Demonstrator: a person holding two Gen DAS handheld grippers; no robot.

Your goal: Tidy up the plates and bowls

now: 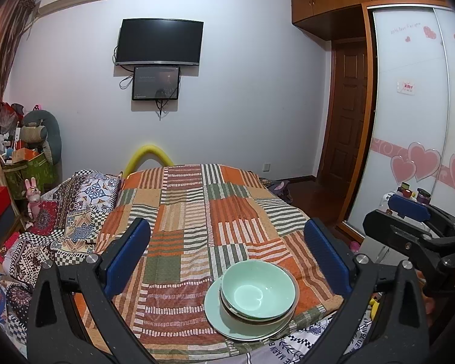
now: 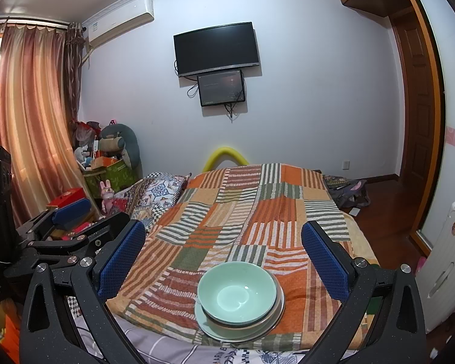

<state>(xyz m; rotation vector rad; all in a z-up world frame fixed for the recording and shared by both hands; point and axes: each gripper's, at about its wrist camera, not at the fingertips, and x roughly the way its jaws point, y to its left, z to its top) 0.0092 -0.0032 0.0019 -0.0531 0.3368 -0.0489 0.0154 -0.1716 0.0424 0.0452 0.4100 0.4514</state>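
Observation:
A pale green bowl (image 1: 257, 288) sits nested in another bowl on a pale green plate (image 1: 218, 318), near the front edge of the patchwork blanket on the bed (image 1: 197, 212). The same stack shows in the right wrist view, bowl (image 2: 238, 292) on plate (image 2: 203, 323). My left gripper (image 1: 227, 257) is open and empty, held above and behind the stack. My right gripper (image 2: 223, 254) is open and empty, also above the stack. The right gripper shows at the right edge of the left view (image 1: 409, 212), and the left gripper at the left of the right view (image 2: 69, 212).
A patterned quilt (image 1: 60, 212) lies on the bed's left. Cluttered boxes and toys (image 2: 106, 163) stand by the curtain (image 2: 24, 121). A TV (image 1: 159, 41) hangs on the far wall. A wardrobe with heart stickers (image 1: 409, 121) and a door (image 1: 345, 106) are at right.

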